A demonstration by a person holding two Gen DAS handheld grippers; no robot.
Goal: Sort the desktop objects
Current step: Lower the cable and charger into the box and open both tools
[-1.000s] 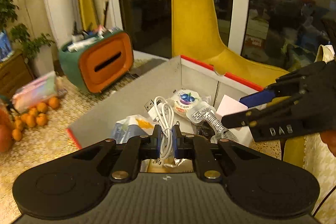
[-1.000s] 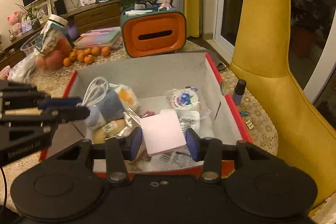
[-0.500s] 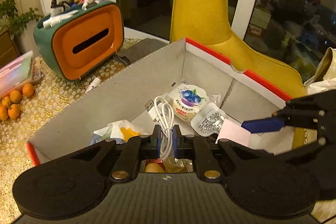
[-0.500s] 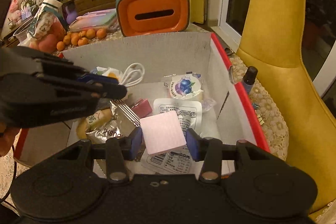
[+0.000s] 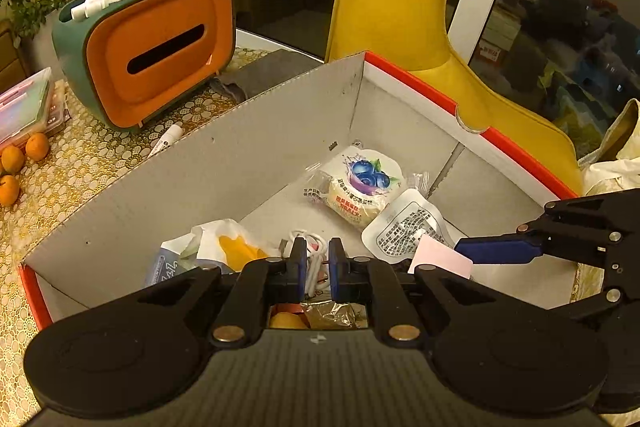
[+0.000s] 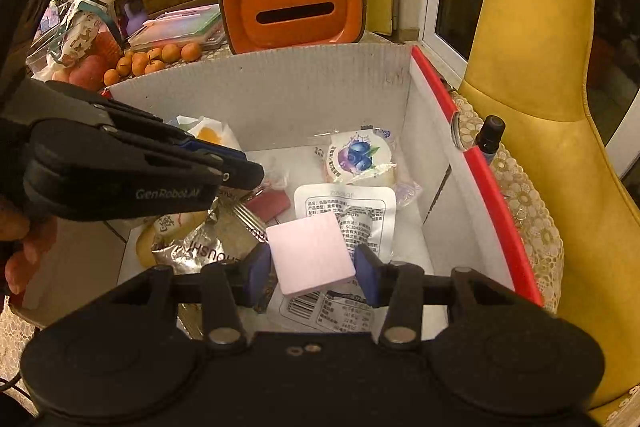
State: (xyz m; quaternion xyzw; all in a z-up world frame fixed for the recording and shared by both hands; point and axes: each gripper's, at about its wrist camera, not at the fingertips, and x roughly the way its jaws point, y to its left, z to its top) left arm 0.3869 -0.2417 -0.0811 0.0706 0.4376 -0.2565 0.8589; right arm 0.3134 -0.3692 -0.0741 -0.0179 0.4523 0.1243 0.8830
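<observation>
Over the box [image 6: 328,87], the left gripper [image 5: 318,269] pinches a white cable [image 5: 314,267] and the right gripper [image 6: 312,269] clamps a pink pad [image 6: 310,253]; crowded near its front edge, they may collide.

You can read "GenRobot.AI" on the left gripper [image 6: 240,169] — white letters along its black side. The foil bag [image 6: 192,247] shows upside-down "HSno"; other labels stay unreadable.

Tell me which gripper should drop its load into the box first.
Probably the right. The right gripper holds the pink pad above flat packets in the box, while the left gripper, shut on the white cable, sits over bulkier clutter.
</observation>
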